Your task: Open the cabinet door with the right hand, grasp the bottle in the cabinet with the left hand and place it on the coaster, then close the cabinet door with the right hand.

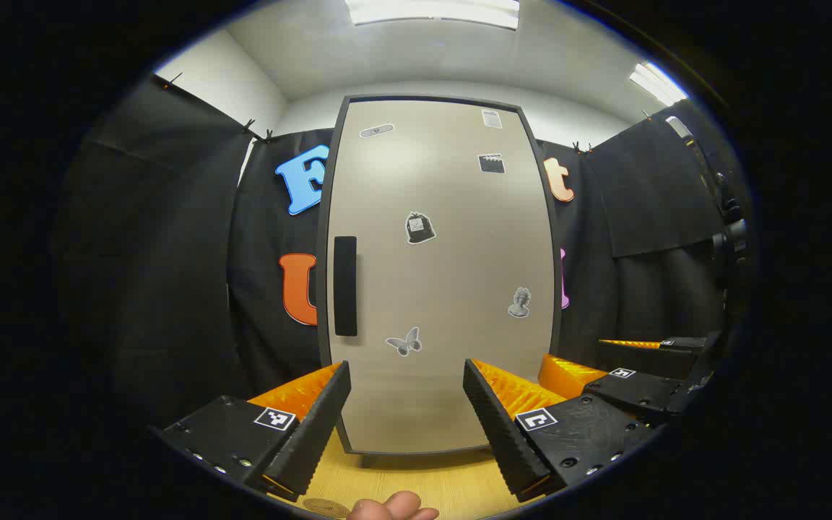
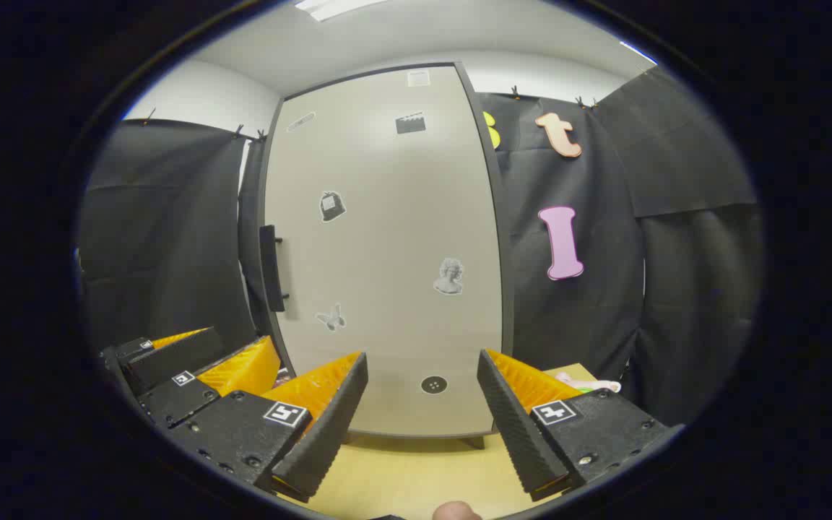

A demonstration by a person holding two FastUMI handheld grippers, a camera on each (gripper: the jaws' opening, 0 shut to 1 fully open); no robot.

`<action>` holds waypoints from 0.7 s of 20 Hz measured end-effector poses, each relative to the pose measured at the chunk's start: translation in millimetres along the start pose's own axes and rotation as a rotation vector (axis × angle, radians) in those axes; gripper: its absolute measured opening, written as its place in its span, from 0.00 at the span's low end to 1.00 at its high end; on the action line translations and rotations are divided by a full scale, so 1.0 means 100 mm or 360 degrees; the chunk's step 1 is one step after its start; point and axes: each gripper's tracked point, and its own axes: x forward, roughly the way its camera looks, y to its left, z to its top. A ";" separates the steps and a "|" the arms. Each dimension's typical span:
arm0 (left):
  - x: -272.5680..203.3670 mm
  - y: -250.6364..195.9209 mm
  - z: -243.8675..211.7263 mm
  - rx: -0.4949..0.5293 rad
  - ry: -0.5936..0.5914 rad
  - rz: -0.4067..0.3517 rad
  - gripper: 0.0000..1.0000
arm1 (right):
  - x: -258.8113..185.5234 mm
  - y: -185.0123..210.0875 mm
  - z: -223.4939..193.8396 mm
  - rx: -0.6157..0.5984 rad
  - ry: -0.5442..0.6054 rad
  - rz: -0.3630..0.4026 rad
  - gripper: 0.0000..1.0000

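Note:
The tall beige cabinet point(image 1: 445, 274) stands on the wooden table right in front of me, its door shut and dotted with small stickers. A black vertical handle point(image 1: 344, 285) sits on the door's left edge, also seen in the right gripper view point(image 2: 271, 267). My left gripper point(image 1: 407, 368) is open and empty, aimed at the lower door a short way off. My right gripper point(image 2: 422, 357) is also open and empty, facing the door's lower part point(image 2: 387, 253). The two hang side by side: right gripper point(image 1: 575, 354), left gripper point(image 2: 235, 339). A round coaster point(image 1: 326, 507) lies on the table near me. The shut door hides the inside.
The light wooden tabletop point(image 2: 401, 469) runs from the cabinet's foot toward me. Black cloth walls close in on both sides. A small pink and green object point(image 2: 589, 384) lies on the table right of the cabinet. A person's fingertip point(image 1: 394, 508) shows at the bottom edge.

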 end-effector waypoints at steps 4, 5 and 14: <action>0.00 -0.02 0.03 0.0001 -0.0024 -0.0008 0.95 | -0.03 -0.01 0.06 -0.0021 -0.0042 -0.0005 0.96; -0.01 -0.02 0.03 -0.0002 -0.0026 -0.0011 0.95 | -0.05 -0.02 0.08 -0.0024 -0.0060 -0.0011 0.96; -0.08 -0.08 0.30 0.0032 -0.0251 -0.0038 0.95 | -0.10 -0.02 0.25 -0.0025 -0.0209 -0.0007 0.98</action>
